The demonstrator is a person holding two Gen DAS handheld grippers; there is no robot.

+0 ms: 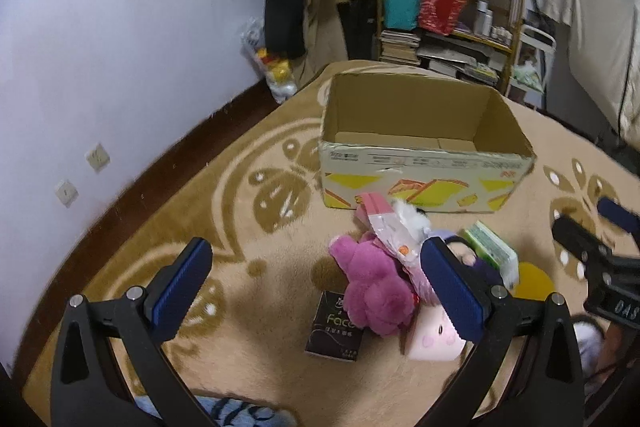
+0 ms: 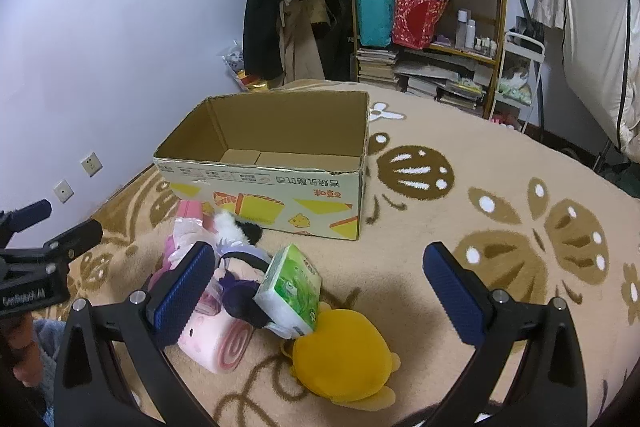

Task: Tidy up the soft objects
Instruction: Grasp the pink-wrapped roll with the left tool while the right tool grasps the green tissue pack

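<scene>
Directly ahead of both grippers, soft toys are piled on the blanket (image 2: 500,155): a purple plush (image 1: 370,285), a pink pillow (image 2: 216,341), a yellow plush (image 2: 344,353) and a tissue pack (image 2: 292,285). Beyond them an empty cardboard box (image 2: 276,183) is seen. The left gripper (image 1: 320,291) and right gripper (image 2: 320,291) are spread wide, nothing held.

One cardboard box (image 2: 280,183) stands open on the patterned blanket (image 2: 500,187). In front of it lies one heap of soft things: one magenta plush bear (image 1: 372,287), one yellow plush toy (image 2: 344,355), one pink roll-shaped plush with a face (image 2: 216,339), one white-and-black fluffy toy (image 2: 234,227), one dark purple plush piece (image 2: 240,295). Packets number four: one green tissue pack (image 2: 292,287), one dark tissue pack (image 1: 334,327), one pink carton (image 1: 374,207), one clear crinkled wrapper (image 1: 394,239). Two claws show, the left claw (image 1: 320,291) and the right claw (image 2: 320,291), each with two blue pads. Two wall sockets (image 2: 91,163) sit on the wall, and one wooden shelf unit (image 2: 496,27) stands behind.
</scene>
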